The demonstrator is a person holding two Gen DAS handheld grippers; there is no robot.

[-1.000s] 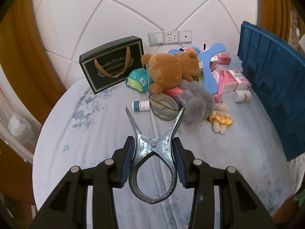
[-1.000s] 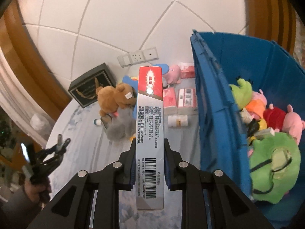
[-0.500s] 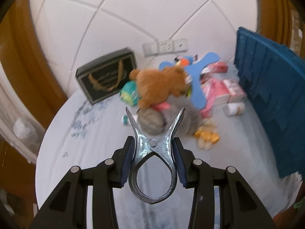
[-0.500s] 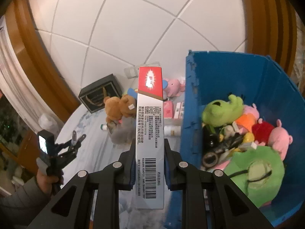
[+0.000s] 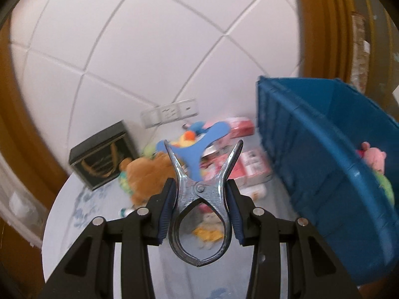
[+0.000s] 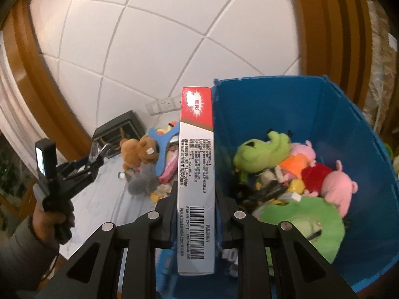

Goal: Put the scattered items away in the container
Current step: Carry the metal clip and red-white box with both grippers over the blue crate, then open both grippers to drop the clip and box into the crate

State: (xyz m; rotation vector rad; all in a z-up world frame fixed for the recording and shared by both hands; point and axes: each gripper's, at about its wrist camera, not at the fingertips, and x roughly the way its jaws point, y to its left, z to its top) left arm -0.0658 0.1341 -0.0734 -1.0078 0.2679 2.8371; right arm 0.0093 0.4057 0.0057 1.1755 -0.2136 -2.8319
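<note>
White wall tiles [image 5: 139,49] fill the upper frame in both views above a floral-clothed table [image 5: 74,214], while only the right wrist view looks down into the blue container [image 6: 349,129] at right, packed with plush toys [image 6: 264,152]. At lower centre of that view, the right gripper [image 6: 195,224] clamps a tall grey-and-red box [image 6: 195,174] upright beside the container's near wall. Clearest in the left wrist view, the left gripper [image 5: 199,211] grips a metal clip [image 5: 199,209] at lower centre, above the scattered pile.
</note>
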